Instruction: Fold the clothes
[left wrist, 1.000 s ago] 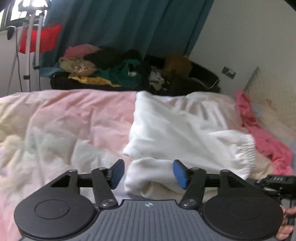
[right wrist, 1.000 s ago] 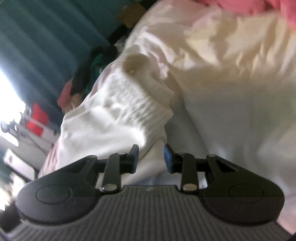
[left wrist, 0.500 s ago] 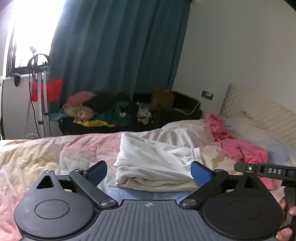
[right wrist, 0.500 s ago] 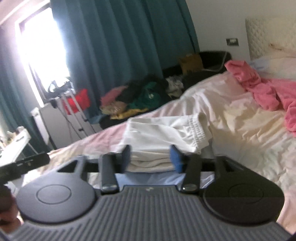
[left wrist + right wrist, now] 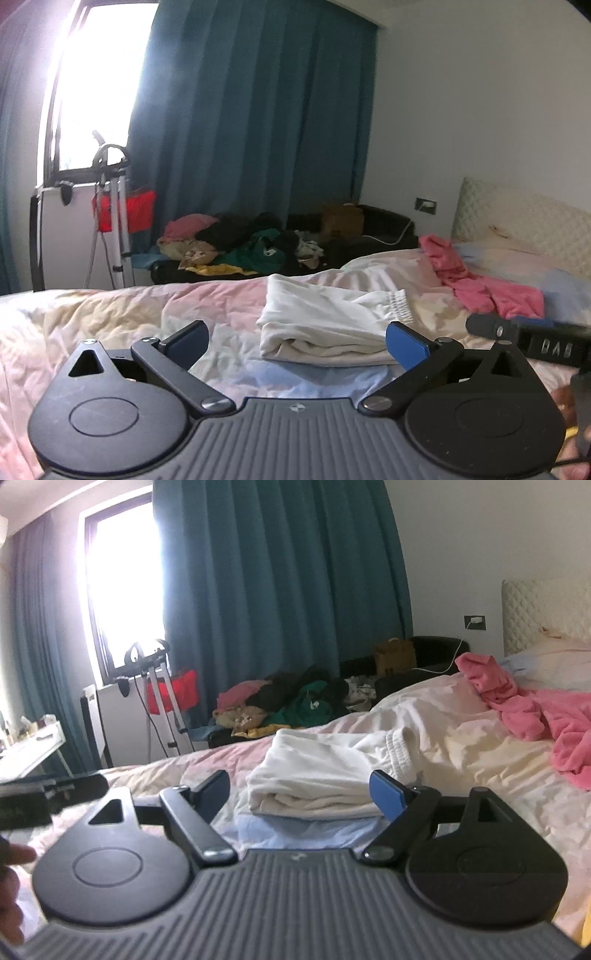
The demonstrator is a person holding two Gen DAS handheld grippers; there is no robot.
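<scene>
Your left gripper point(image 5: 297, 341) and right gripper point(image 5: 299, 795) both hover just short of the folded white sweatpants point(image 5: 332, 321) on the bed point(image 5: 110, 317), jaws still spreading, nothing between them, pink garment point(image 5: 535, 709) beyond.

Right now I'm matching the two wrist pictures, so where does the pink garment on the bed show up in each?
Left wrist view: the pink garment lies right of centre, below the headboard, right of the folded white garment.
Right wrist view: the pink garment sits at the far right edge, higher up.
Shared landmark: the teal curtain behind the bed.
</scene>
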